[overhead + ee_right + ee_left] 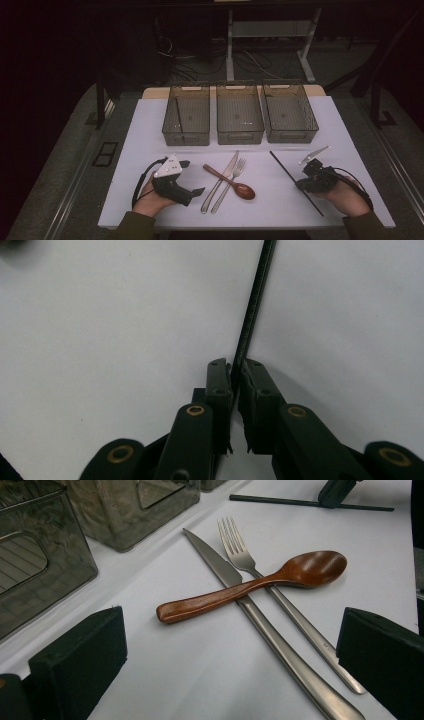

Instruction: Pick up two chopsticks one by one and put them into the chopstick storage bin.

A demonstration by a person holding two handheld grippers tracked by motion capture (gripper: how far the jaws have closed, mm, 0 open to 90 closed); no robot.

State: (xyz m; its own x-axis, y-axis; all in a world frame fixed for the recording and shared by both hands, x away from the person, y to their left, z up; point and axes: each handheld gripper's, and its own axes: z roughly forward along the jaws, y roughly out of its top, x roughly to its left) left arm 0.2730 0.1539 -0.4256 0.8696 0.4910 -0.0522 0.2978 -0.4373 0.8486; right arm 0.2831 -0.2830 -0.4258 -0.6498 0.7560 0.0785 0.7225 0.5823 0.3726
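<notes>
A long black chopstick [285, 170] lies slanted on the white table [150, 150] at the right. My right gripper [300, 184] is shut on the chopstick's middle; in the right gripper view the chopstick [255, 295] runs up from between the pressed-together fingertips of the gripper [236, 365]. A wooden spoon [230, 182] lies across a steel knife [231, 162] and a fork [239, 167] at the table's centre. My left gripper [194, 177] rests just left of them, open, with nothing between its fingers. In the left gripper view, the spoon [250, 587], knife [210, 555] and fork [235, 545] lie ahead of the left gripper [230, 625].
Three smoky clear bins stand in a row at the back: left [186, 135], middle [240, 135], right [291, 135]. The left bin holds another black chopstick [178, 112]. The table's front edge runs close under both hands.
</notes>
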